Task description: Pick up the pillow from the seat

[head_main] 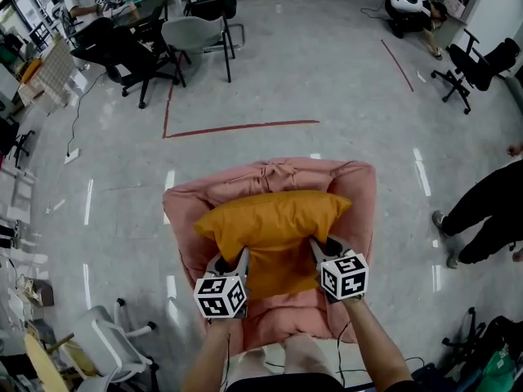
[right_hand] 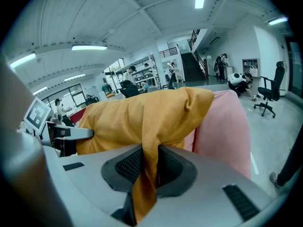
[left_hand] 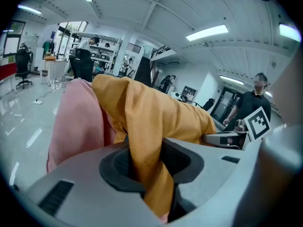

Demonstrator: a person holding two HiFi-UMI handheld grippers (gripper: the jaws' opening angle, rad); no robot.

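An orange pillow [head_main: 274, 223] lies across the pink cushioned seat [head_main: 186, 205] in the head view. My left gripper [head_main: 231, 260] is shut on the pillow's near left edge, and my right gripper [head_main: 324, 248] is shut on its near right edge. In the left gripper view a fold of the orange pillow [left_hand: 144, 141] is pinched between the dark pads, with the pink seat [left_hand: 75, 122] behind it. The right gripper view shows the orange pillow [right_hand: 147, 122] bunched between its pads in the same way, beside the pink seat [right_hand: 225, 131].
Grey shiny floor surrounds the seat. Black office chairs [head_main: 131, 51] and a grey chair [head_main: 196, 35] stand at the back left, red floor tape [head_main: 237, 126] runs behind the seat. A person's dark-clad legs [head_main: 482, 211] stand at the right. A white chair [head_main: 106, 337] is near left.
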